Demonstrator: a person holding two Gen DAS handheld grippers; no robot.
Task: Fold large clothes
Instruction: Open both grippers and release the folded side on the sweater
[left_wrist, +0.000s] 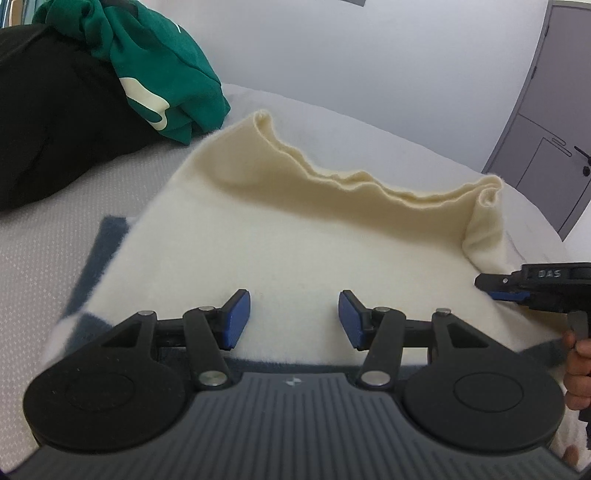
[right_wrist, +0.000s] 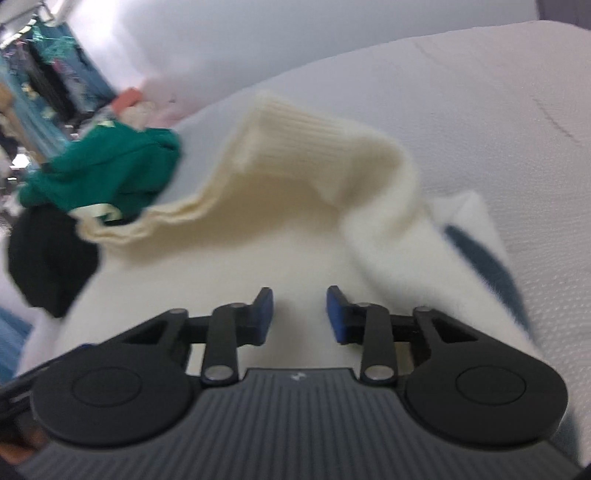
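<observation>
Now we hover over the cream sweater (left_wrist: 295, 236) on the bed (left_wrist: 44, 236).
Left gripper (left_wrist: 294, 319) and right gripper (right_wrist: 299, 314): jaws apart, gripping nothing.

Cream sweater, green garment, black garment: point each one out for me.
Cream sweater (left_wrist: 295, 236), left wrist view: flat body panel ahead of the fingers.
Green garment (left_wrist: 162, 66), left wrist view: middle of the bunched fabric.
Black garment (left_wrist: 48, 122), left wrist view: middle of the dark heap.
</observation>
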